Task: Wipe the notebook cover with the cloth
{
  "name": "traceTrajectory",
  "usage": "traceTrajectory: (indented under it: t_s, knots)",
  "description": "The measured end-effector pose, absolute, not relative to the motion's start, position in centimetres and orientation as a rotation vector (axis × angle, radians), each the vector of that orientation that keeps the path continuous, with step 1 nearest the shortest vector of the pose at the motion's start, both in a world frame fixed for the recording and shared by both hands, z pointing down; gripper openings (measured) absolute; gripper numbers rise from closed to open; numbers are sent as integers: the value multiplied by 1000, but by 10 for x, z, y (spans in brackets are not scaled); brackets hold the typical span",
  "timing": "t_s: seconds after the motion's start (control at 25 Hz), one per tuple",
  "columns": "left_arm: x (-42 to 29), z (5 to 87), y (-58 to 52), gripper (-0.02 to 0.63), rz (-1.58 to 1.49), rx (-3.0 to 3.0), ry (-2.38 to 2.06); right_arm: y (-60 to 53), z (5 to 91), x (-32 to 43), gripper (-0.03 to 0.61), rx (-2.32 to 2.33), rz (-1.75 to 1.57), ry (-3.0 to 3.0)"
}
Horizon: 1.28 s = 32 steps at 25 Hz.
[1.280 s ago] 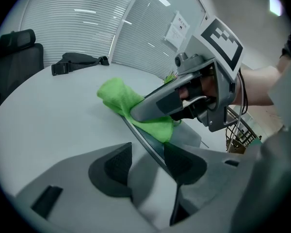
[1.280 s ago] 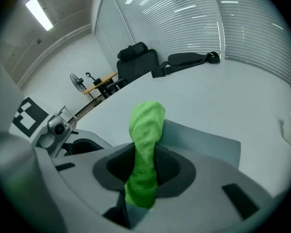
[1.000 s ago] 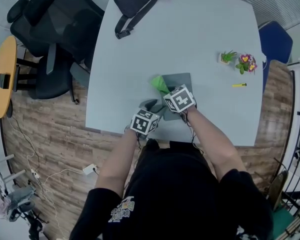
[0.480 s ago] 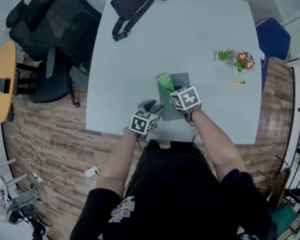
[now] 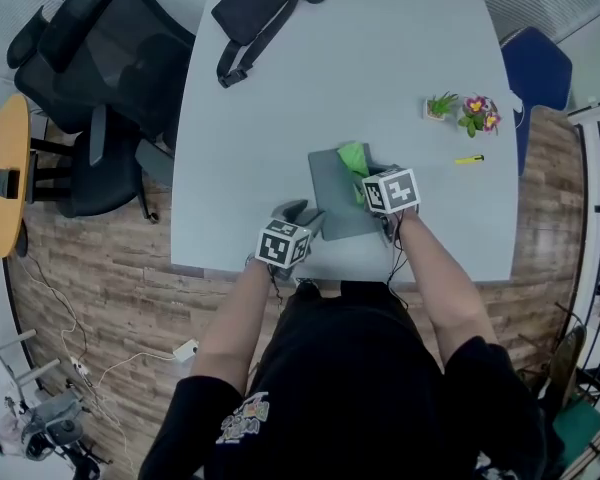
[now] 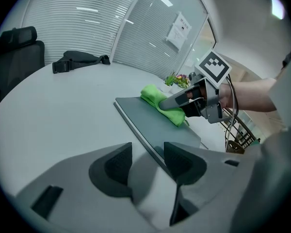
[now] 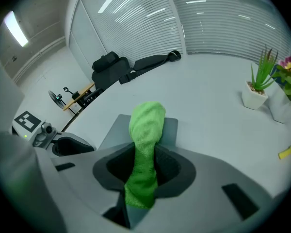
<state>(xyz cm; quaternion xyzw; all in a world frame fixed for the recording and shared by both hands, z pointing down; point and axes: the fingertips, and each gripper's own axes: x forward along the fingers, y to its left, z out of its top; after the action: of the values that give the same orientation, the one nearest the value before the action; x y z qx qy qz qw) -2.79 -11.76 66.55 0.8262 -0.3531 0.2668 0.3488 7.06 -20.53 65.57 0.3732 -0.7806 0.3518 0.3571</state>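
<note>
Right gripper view shows my right claw clamped on a bunched green cloth. The cloth's free end droops forward over the grey notebook, which lies flat on the table. To wipe well, I judge I should keep this claw tilted low so the soft end of the cloth, not the hard jaws, bears on the cover. I would then drag it in straight, overlapping passes from edge to edge with light, even pressure. The left claw has its jaws apart, gripping nothing, at the notebook's near corner. The cover's edge runs in toward one jaw, and I cannot tell whether that jaw presses on it, so I would plant it there to stop the book sliding. The left gripper view adds what the right one lacks: the cloth from the side, lying on the cover toward its far end. Only the head view shows the whole cover, with the cloth at its far right part and the left strip bare.
</note>
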Motion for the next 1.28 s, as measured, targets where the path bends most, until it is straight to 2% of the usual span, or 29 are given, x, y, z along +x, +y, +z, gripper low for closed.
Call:
traceTrajectory:
  t_s: [0.64,1.28]
  knots:
    - [-28,665,-117,208,686,2138,-907,-210,654,128,110,1128,942,-1939]
    - [-25,666,-118,207,692,2139,-915,-231,635,43,110,975,879,-2103]
